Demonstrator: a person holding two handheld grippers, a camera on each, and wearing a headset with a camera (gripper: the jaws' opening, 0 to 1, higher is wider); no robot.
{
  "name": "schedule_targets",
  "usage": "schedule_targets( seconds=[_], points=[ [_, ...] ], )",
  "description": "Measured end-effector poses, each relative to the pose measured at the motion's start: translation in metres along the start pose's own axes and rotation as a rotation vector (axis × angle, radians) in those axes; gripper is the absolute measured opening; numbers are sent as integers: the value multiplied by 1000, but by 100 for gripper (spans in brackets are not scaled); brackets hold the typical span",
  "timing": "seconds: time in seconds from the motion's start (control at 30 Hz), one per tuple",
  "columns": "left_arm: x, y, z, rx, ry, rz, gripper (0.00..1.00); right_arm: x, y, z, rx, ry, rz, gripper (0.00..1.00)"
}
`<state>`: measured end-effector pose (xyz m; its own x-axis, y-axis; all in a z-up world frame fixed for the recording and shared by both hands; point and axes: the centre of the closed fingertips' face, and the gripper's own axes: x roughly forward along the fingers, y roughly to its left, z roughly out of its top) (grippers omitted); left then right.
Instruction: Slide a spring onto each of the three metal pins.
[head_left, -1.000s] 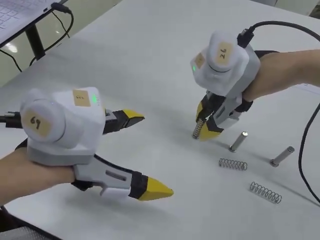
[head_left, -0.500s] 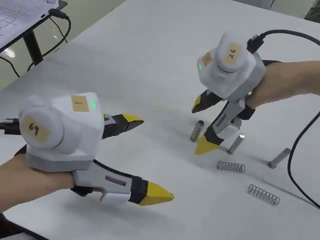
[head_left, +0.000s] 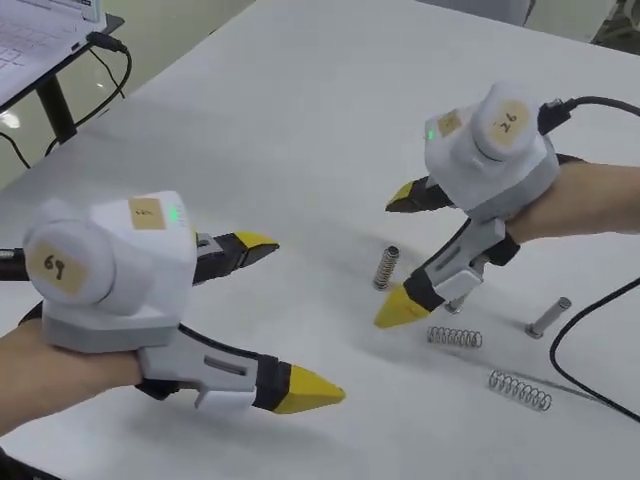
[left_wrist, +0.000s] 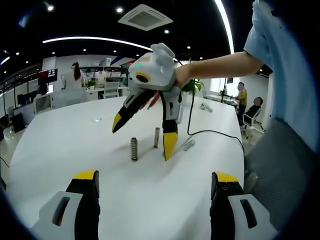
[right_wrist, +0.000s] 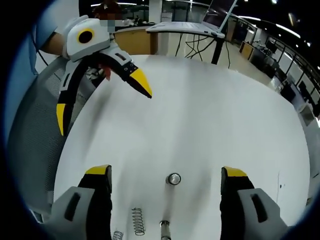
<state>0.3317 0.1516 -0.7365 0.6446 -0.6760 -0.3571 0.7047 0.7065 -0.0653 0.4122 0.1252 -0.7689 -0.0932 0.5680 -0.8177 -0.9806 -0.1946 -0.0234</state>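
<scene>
The right gripper (head_left: 398, 255) is hanging wide open with the spring-clad pin (head_left: 386, 268) standing between its jaws, so a careless sweep toward the loose springs (head_left: 455, 337) nearby is risking toppling it, while the left gripper (head_left: 285, 315) is idling open.

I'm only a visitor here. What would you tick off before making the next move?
1. First spring sits round its pin: ok.
2. Right gripper open and empty: ok.
3. Near spring and far spring lie loose on the table: ok.
4. Bare pin upright: ok.
5. Other pin upright: cannot tell.
6. Left gripper open, apart from the pins: ok.
</scene>
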Motion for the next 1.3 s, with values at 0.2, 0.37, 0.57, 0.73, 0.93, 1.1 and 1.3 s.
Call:
schedule_targets(
  seconds=[0.2, 0.37, 0.57, 0.73, 0.93, 1.1, 1.3],
  points=[
    [-2, 1, 4, 0, -12, 3, 90, -11, 4, 2, 32, -59, -51, 96],
    [-2, 3, 8, 0, -21, 4, 90, -21, 4, 2, 83, -121, -95, 96],
    [-1, 2, 11, 13, -19, -9, 90, -41, 7, 2, 140, -179, -148, 94],
    [2, 0, 16, 20, -23, -21, 89, -59, 12, 0, 173, -220, -192, 93],
    [9, -7, 21, 42, -18, -49, 88, -74, 22, -14, 226, -255, -242, 92],
    [14, -10, 27, 48, -23, -63, 87, -88, 30, -35, 275, -256, -277, 92],
    [21, -15, 33, 60, -28, -82, 86, -106, 39, -63, 329, -239, -319, 91]
  ],
)
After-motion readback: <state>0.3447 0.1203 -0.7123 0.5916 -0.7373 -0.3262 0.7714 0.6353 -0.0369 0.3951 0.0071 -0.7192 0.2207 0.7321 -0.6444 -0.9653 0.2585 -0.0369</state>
